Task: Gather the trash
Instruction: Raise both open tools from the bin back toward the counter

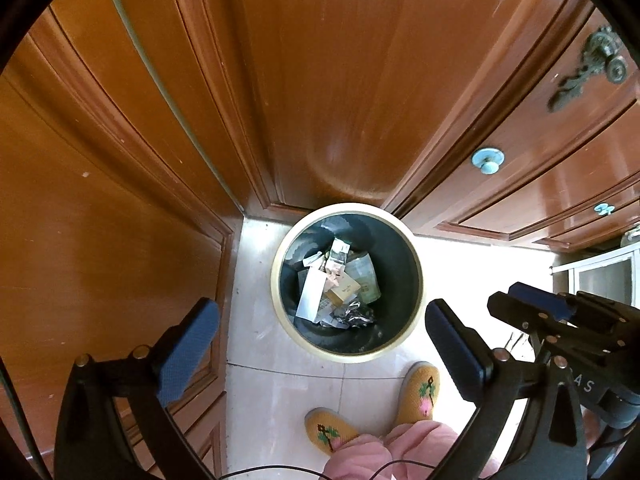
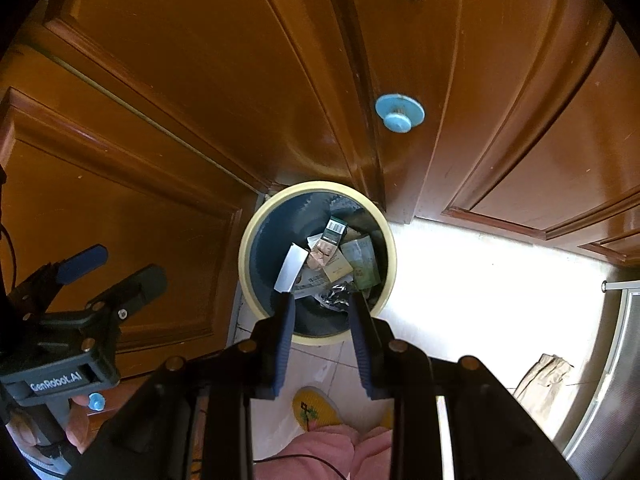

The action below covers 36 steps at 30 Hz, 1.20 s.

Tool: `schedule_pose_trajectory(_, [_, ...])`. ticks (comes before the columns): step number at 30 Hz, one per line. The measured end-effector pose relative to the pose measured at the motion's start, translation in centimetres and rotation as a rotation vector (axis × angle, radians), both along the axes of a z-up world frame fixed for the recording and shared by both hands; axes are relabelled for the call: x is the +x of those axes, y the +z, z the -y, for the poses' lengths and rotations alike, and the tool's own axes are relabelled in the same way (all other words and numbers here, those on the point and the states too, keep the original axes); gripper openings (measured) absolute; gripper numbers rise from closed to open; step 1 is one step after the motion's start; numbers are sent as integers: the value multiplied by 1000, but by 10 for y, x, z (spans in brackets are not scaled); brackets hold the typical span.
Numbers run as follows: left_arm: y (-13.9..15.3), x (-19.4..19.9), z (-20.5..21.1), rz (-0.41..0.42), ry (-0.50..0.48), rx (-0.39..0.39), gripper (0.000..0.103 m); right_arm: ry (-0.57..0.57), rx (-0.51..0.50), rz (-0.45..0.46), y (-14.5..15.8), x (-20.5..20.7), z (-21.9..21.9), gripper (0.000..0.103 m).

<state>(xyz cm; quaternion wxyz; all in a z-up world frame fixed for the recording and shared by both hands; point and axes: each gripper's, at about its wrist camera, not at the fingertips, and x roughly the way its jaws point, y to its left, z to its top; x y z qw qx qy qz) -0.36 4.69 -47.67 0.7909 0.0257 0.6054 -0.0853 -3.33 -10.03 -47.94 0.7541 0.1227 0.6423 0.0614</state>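
A round bin with a cream rim (image 1: 280, 240) and dark liner stands on the floor in the corner of wooden cabinets. It also shows in the right wrist view (image 2: 390, 240). It holds trash (image 1: 340, 284): paper, small cartons and crumpled foil (image 2: 336, 296). My left gripper (image 1: 320, 330) is open and empty, held above the bin's near edge. My right gripper (image 2: 322, 308) is open and empty above the bin's near rim. The right gripper shows at the right in the left wrist view (image 1: 532, 300), and the left gripper at the left in the right wrist view (image 2: 112, 268).
Wooden cabinet doors (image 1: 320, 60) with blue knobs (image 2: 399, 114) close in the bin on the left and behind. Pale floor tiles (image 2: 480, 288) spread to the right. Yellow slippers (image 1: 420, 392) and pink trouser legs (image 1: 392, 452) stand just in front of the bin.
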Motion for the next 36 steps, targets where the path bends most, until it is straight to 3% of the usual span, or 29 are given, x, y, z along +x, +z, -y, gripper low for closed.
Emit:
schedule_pose_trajectory(16, [91, -10, -4, 26, -4, -9, 102, 1, 13, 16, 76, -9, -4, 28])
schedule_pose_trajectory(36, [296, -29, 14, 181, 15, -65, 102, -22, 39, 158, 259, -29, 26, 39])
